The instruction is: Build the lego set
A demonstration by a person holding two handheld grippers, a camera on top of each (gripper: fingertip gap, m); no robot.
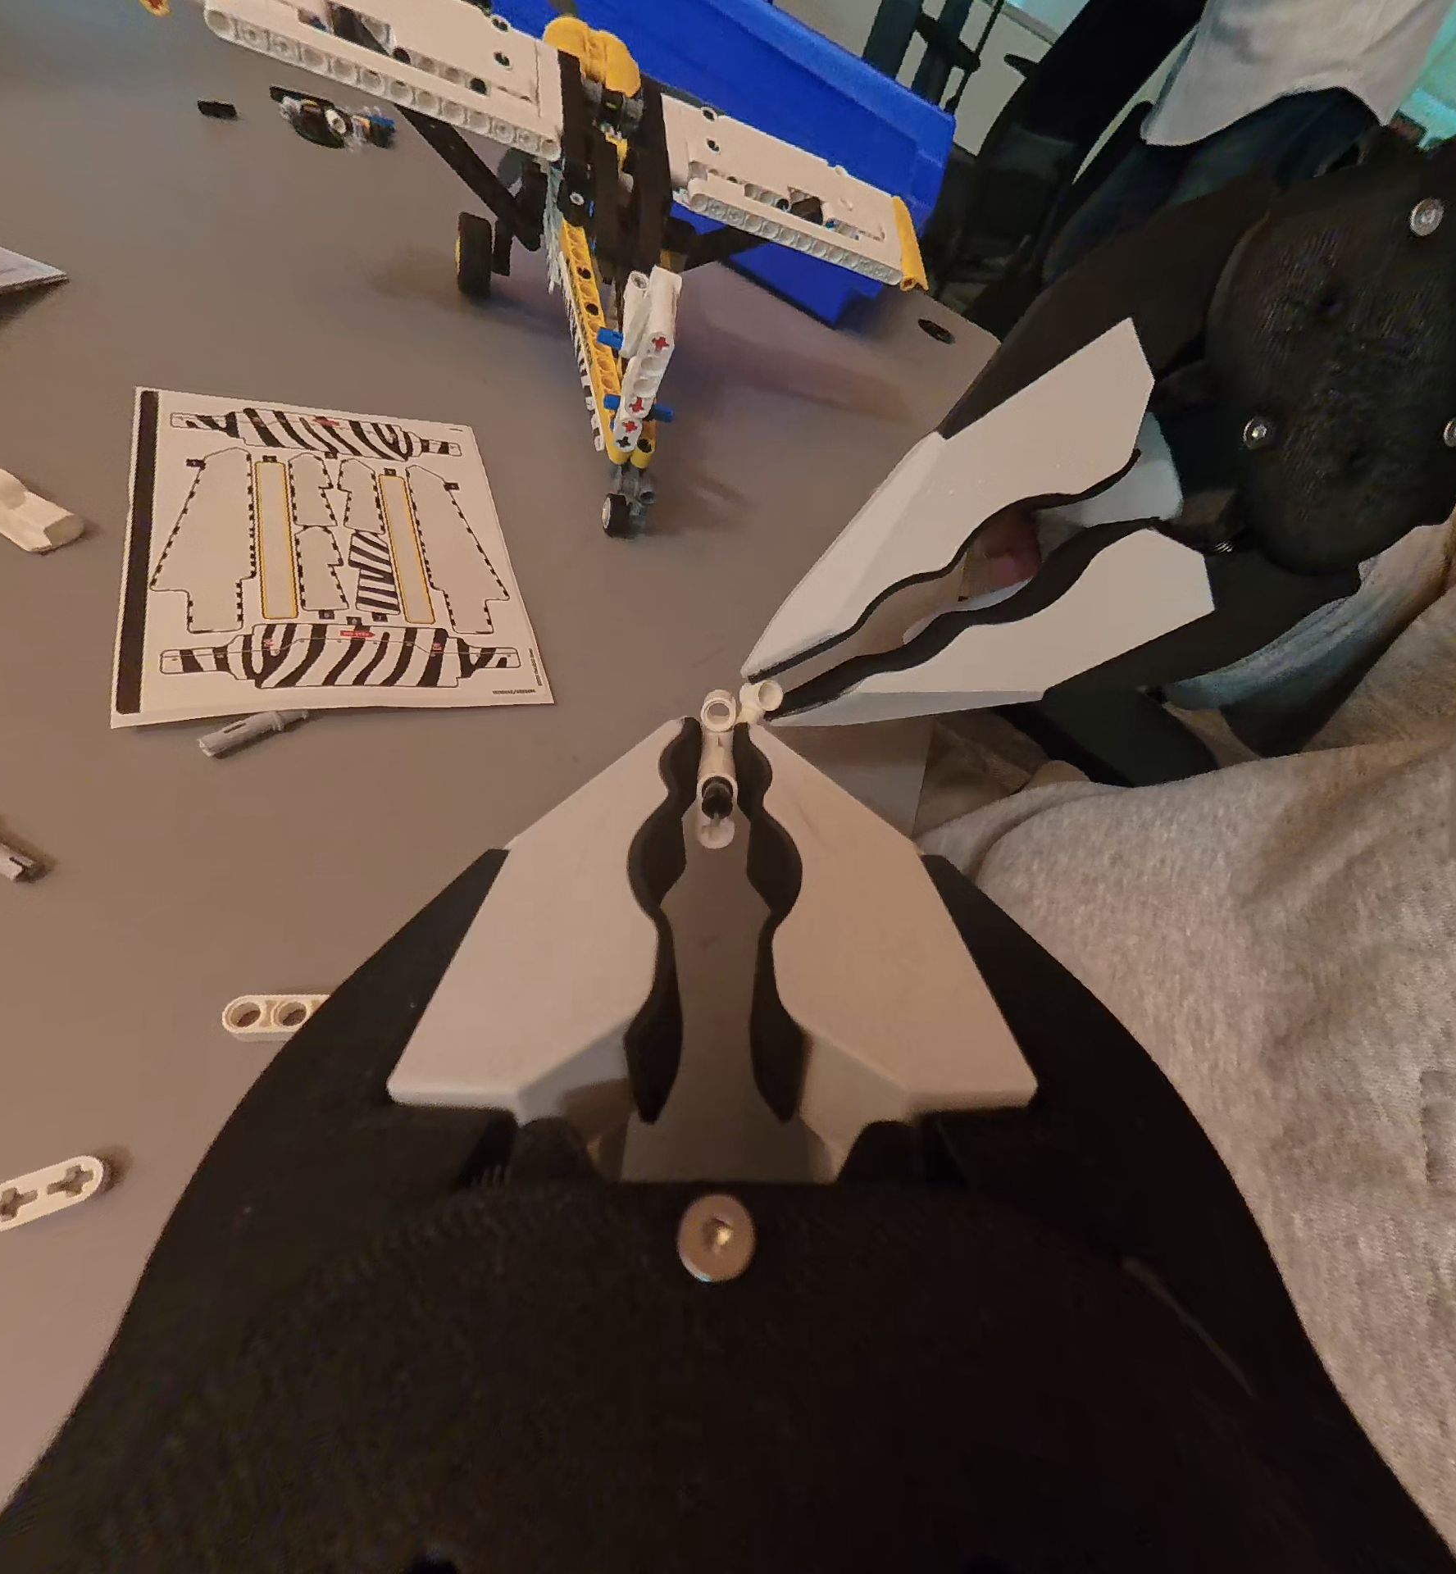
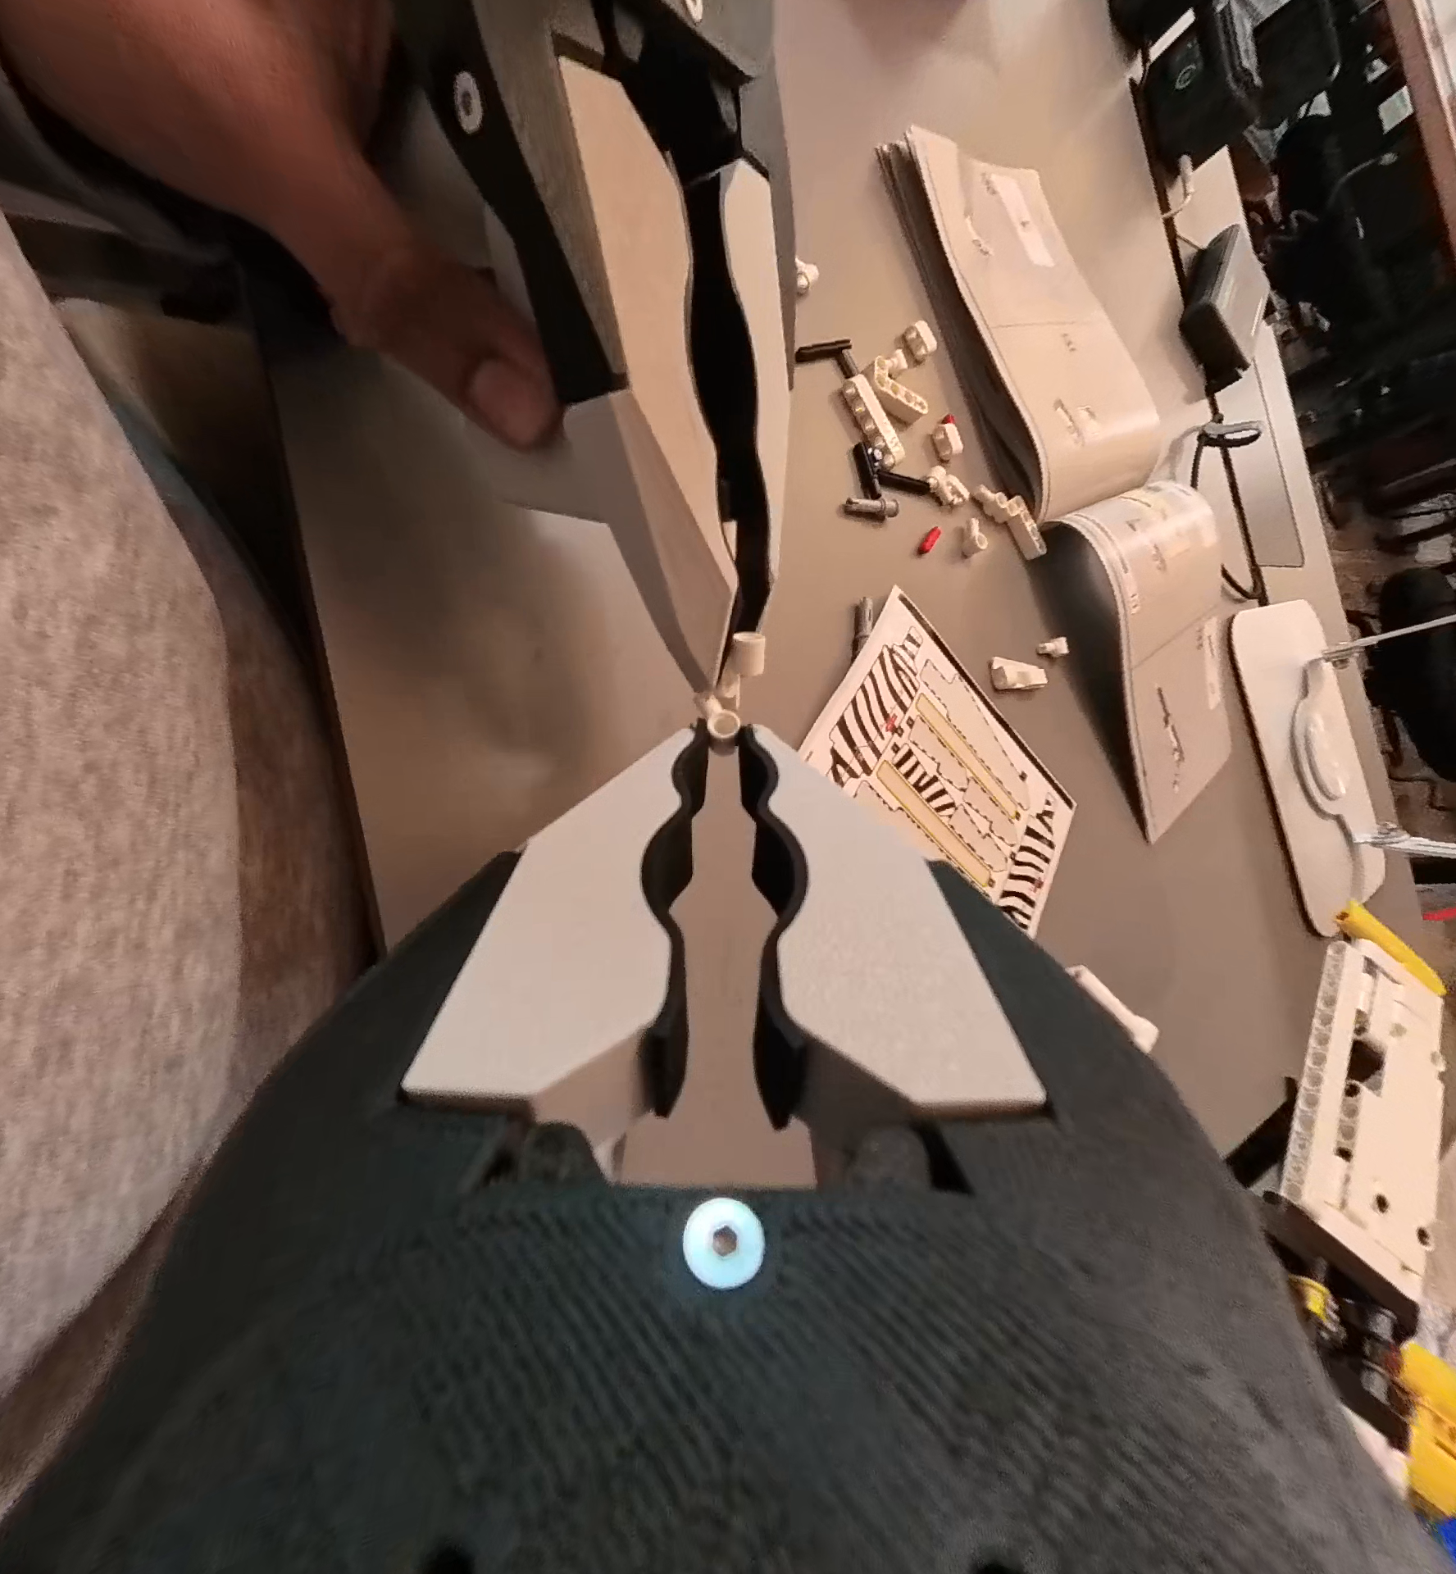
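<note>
Left gripper fingers pinch a white connector; right gripper, from 2 o'clock, clamps a small white connector piece. Joining step; next needs exact alignment.

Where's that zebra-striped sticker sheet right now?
The sticker sheet lies flat on the grey table, left of centre in the left wrist view, in front of the plane model, with a small grey pin at its near edge.

My left wrist camera looked close along its fingers across the grey table toward the plane model, while my right one faced leftward, both sharing the sticker sheet and meeting fingertips.
</note>
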